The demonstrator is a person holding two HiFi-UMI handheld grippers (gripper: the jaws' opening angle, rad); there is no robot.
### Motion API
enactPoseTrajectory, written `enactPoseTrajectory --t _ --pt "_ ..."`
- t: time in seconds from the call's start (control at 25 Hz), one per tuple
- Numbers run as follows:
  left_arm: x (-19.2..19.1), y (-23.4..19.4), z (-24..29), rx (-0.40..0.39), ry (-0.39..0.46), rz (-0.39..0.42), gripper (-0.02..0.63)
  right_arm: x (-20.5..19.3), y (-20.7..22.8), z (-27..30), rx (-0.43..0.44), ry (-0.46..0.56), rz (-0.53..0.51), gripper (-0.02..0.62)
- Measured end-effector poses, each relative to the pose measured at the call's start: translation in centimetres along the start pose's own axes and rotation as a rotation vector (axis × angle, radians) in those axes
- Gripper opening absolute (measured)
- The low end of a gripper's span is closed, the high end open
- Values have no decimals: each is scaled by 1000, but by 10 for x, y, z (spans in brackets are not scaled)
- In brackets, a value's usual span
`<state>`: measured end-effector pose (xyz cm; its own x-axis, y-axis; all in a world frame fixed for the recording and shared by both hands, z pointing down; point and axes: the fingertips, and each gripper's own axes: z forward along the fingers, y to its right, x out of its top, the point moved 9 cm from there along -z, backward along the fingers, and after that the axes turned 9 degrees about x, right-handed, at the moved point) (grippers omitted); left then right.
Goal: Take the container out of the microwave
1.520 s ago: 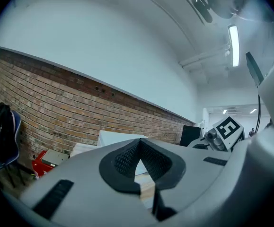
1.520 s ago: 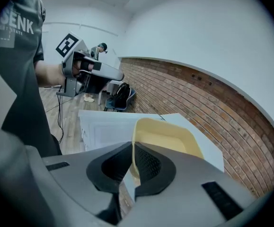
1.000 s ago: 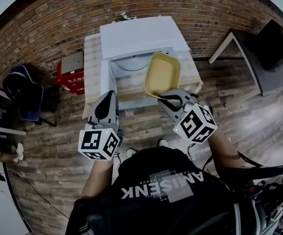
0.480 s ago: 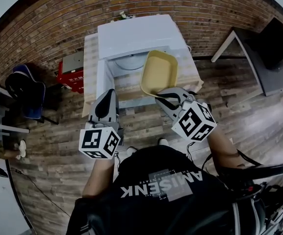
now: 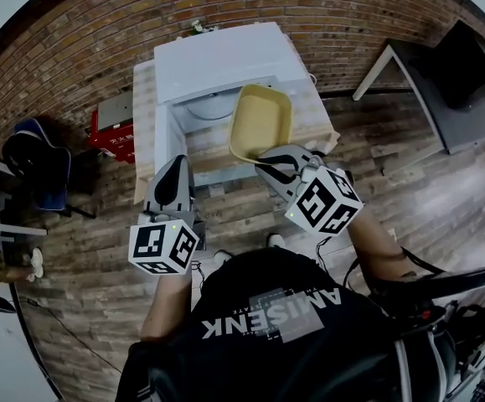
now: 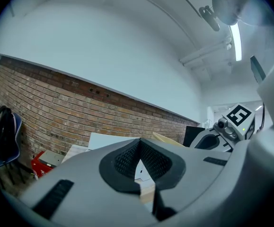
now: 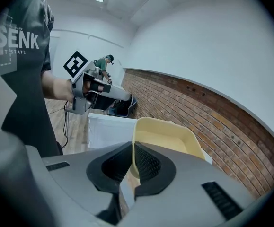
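From the head view, a white microwave (image 5: 221,61) sits on a pale table (image 5: 144,120) against a brick wall (image 5: 100,32), above a plank floor (image 5: 83,249). The yellow container (image 5: 261,122) hangs before it in the right gripper (image 5: 276,162). In the left gripper view, the left gripper (image 6: 139,143) is closed on nothing, and in the right gripper view the jaws clamp the container's rim.

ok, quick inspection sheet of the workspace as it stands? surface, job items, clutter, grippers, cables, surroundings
surface: light wooden table against a brick wall, carrying the microwave.
job's things: white microwave, door open; yellow container out in front of the opening, tilted, looks empty.
clutter: nothing seen on the table.
grippers: right gripper shut on the container's near rim; left gripper shut, nothing between its jaws, held beside the table.
cables: a cable hangs from the left gripper.
surroundings: red box and blue chair on the floor to the left, dark desk to the right, another person in the background.
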<state>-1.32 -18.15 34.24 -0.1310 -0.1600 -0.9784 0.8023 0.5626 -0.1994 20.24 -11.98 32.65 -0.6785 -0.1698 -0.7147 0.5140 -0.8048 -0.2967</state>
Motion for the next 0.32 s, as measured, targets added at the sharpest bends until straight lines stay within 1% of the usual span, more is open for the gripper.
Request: enactPoseTrajectory --t 0.32 --pt "0 9 -4 -2 4 3 11 -4 -7 -5 17 0 -2 49"
